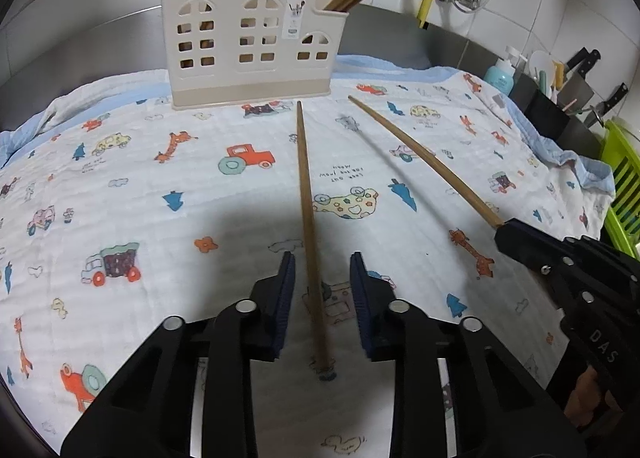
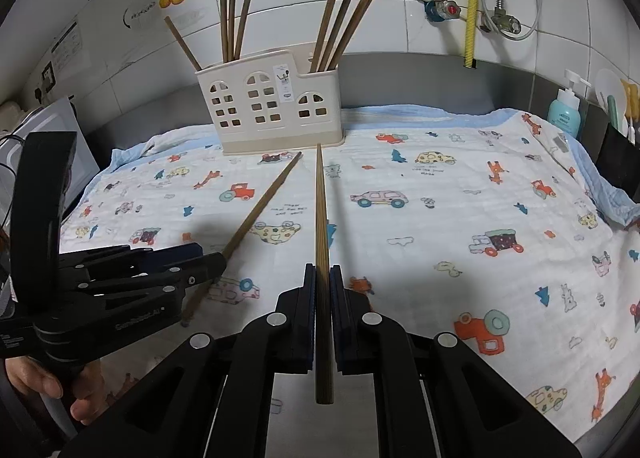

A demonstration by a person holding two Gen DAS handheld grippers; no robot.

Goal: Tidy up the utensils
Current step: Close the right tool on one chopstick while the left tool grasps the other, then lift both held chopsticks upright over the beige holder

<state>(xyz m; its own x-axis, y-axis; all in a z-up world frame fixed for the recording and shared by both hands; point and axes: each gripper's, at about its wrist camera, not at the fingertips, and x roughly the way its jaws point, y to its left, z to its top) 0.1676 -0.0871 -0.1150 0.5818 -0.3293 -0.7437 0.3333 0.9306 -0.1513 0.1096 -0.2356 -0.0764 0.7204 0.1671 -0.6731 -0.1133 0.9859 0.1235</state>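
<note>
Nearest the left wrist camera, the left tongs (image 1: 322,278) stand spread, one finger on either side of a loose chopstick (image 1: 308,218) that lies flat on the printed cloth (image 1: 120,186) covering the worktop; no contact is visible. The right tongs (image 2: 323,290) are pressed onto a second chopstick (image 2: 321,218), pinching it close to its thick end, with the thin tip pointing far toward the holder (image 2: 272,106). In the left view this stick appears raised off the cloth, though how far cannot be told. Count: two chopsticks outside the holder, one lying and one held. The beige plastic holder, standing at the far middle of the cloth, carries seven visible sticks: four in the taller left part and three in the lower right part. Handling judgement: the chopsticks look like wood or bamboo, light, stiff and narrow, unlikely to break but prone to roll or pivot if pinched off-centre. The lying stick is best taken near its thick near end, where the left tongs already bracket it. The soft cloth should yield slightly under the fingers.
</note>
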